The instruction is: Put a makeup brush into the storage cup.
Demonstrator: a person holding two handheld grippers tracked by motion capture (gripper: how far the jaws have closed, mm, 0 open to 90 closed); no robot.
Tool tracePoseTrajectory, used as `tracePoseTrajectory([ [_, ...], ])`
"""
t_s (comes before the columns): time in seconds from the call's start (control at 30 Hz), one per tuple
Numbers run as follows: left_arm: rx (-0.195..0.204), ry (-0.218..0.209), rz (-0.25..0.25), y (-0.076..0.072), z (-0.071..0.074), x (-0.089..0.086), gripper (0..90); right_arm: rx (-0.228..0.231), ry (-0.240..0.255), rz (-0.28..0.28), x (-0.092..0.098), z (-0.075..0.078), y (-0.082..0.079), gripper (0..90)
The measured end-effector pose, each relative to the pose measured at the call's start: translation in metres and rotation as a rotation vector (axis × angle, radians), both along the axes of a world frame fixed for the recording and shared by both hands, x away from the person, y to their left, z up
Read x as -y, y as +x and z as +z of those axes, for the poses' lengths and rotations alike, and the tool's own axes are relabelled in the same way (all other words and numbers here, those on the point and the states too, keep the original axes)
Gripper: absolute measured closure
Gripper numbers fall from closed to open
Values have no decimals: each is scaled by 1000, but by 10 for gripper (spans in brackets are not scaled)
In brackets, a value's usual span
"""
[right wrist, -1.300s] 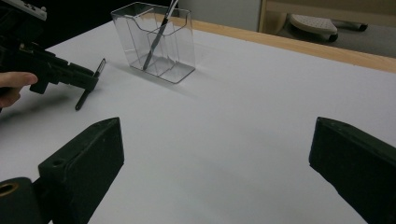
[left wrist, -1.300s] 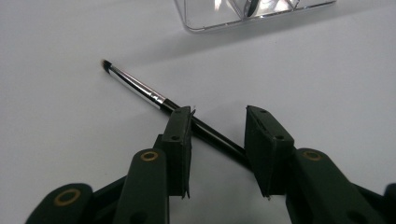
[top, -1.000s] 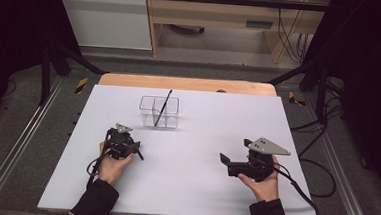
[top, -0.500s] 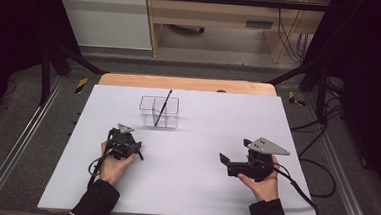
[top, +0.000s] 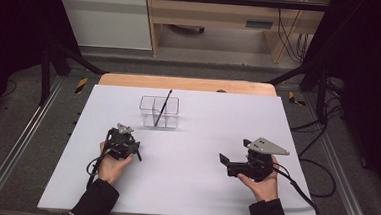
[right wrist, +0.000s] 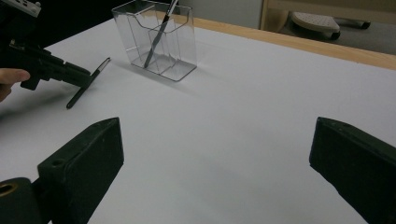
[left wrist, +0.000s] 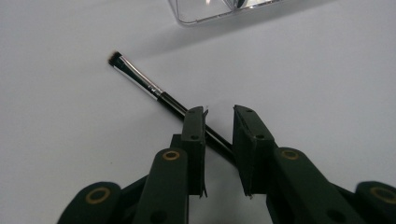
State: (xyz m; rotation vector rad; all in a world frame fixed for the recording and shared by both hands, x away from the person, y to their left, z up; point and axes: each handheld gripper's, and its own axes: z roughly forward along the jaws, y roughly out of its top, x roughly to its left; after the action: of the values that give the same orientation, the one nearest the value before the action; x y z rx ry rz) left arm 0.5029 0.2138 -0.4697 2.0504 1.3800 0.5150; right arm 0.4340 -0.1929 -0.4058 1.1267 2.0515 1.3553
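A pick-up is judged to be in hand: the left gripper point(left wrist: 218, 122) is lowered over a makeup brush point(left wrist: 154, 91) lying flat near the clear holder point(top: 159, 111), its jaws just closing around the handle without yet pressing. A firm clamp and a lift are called for next. Two brushes are counted; the second point(top: 162, 107) stands in the holder. The right gripper point(right wrist: 219, 154) is held wide open, empty.
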Motion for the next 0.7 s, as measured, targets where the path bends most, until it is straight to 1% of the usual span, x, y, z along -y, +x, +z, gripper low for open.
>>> tracePoseTrajectory([
  [0.03,-7,-9,2,1,-1,1,680,0,-1,0,0,0,0,36],
  [0.07,1,-6,5,0,-2,3,653,1,-1,0,0,0,0,36],
  [0.13,8,15,3,-1,-2,6,633,3,-1,0,0,0,0,36],
  [0.17,12,25,2,-2,-2,7,643,3,-1,0,1,0,0,36],
  [0.27,1,12,-7,-2,-1,6,688,4,-2,0,1,0,0,36],
  [0.37,1,22,-21,-3,1,6,722,4,-1,0,1,0,0,36],
  [0.47,-5,19,-33,-4,3,3,751,4,-1,0,1,1,0,35],
  [0.6,-8,20,-43,-4,3,1,758,5,1,-2,1,1,-1,35],
  [0.7,-1,22,-41,-5,2,2,756,4,1,-3,1,1,-1,35],
])
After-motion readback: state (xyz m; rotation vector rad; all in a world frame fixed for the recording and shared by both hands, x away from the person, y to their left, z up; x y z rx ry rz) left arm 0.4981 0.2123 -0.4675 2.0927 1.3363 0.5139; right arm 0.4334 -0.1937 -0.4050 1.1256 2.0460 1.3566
